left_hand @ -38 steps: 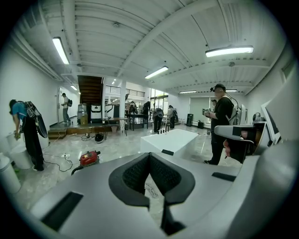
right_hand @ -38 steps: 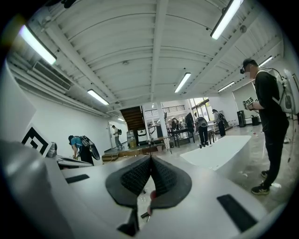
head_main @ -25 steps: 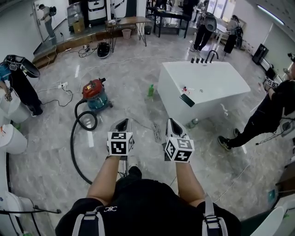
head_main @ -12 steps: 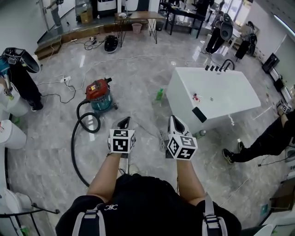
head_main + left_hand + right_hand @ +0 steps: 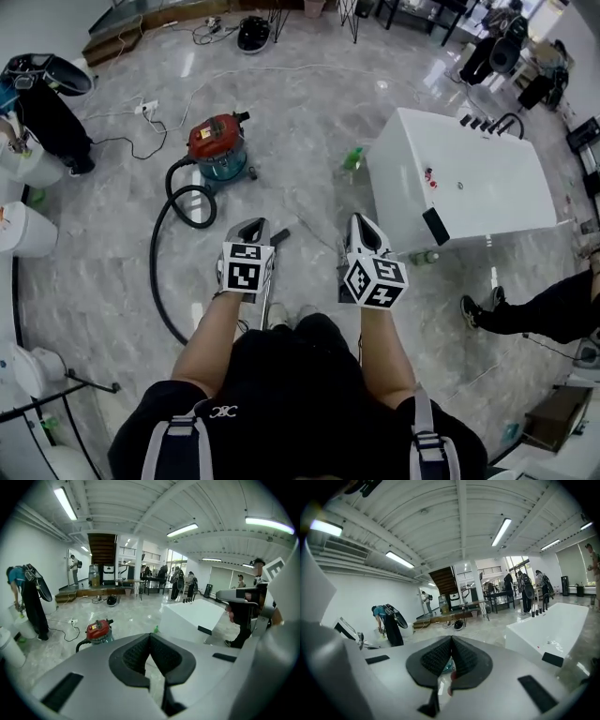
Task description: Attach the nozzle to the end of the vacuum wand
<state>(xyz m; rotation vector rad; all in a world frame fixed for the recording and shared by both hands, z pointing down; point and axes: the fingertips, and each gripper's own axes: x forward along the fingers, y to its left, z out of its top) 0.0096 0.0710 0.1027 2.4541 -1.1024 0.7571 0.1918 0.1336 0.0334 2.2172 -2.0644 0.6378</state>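
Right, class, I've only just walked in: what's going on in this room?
A person stands on a marble floor holding a left gripper and a right gripper. Both pairs of jaws are shut with nothing between them. Ahead sits a red vacuum cleaner, and its black hose curves back toward the person's feet. A slim metal tube lies there, probably the wand. I can't pick out a nozzle, and nothing is being handled yet.
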